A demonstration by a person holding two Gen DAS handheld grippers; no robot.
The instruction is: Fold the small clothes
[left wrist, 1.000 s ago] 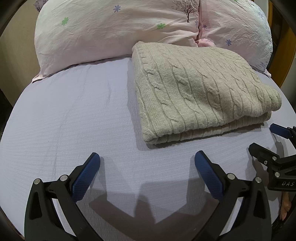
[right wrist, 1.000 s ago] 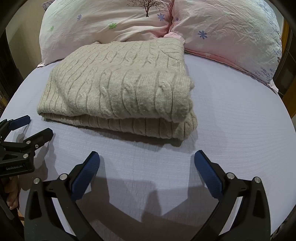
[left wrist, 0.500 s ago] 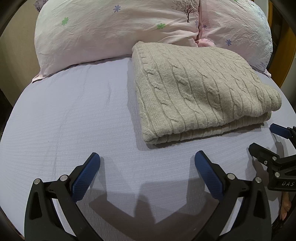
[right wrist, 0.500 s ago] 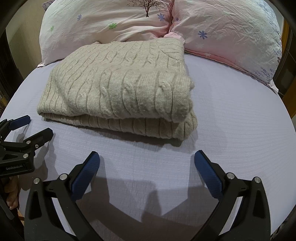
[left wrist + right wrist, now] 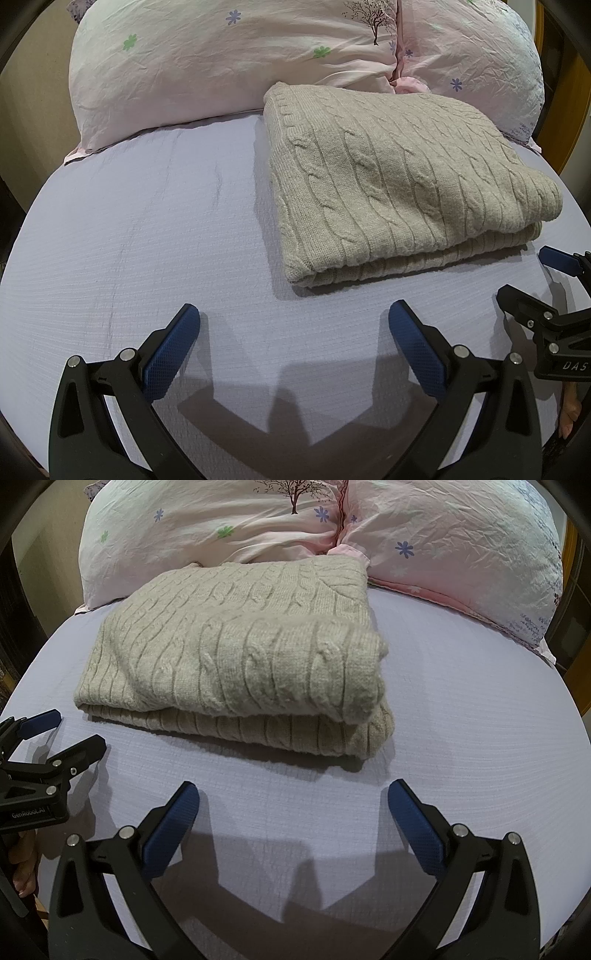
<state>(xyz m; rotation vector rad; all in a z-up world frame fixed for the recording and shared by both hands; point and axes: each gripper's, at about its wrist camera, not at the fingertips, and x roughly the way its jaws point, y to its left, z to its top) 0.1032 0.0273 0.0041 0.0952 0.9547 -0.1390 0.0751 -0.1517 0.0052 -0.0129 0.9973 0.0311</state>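
Note:
A beige cable-knit sweater (image 5: 399,192) lies folded into a thick rectangle on the lavender bed sheet (image 5: 147,229); it also shows in the right wrist view (image 5: 240,664). My left gripper (image 5: 293,325) is open and empty, hovering over the sheet just in front of the sweater's near left corner. My right gripper (image 5: 293,805) is open and empty, in front of the sweater's near right corner. Each gripper shows in the other's view: the right one at the right edge (image 5: 535,280), the left one at the left edge (image 5: 66,734), both open.
Two pink floral pillows (image 5: 221,62) (image 5: 461,542) lie against the head of the bed, touching the sweater's far edge. Bare sheet (image 5: 480,720) lies to the right of the sweater and to its left. Dark wood furniture (image 5: 569,85) stands past the right side.

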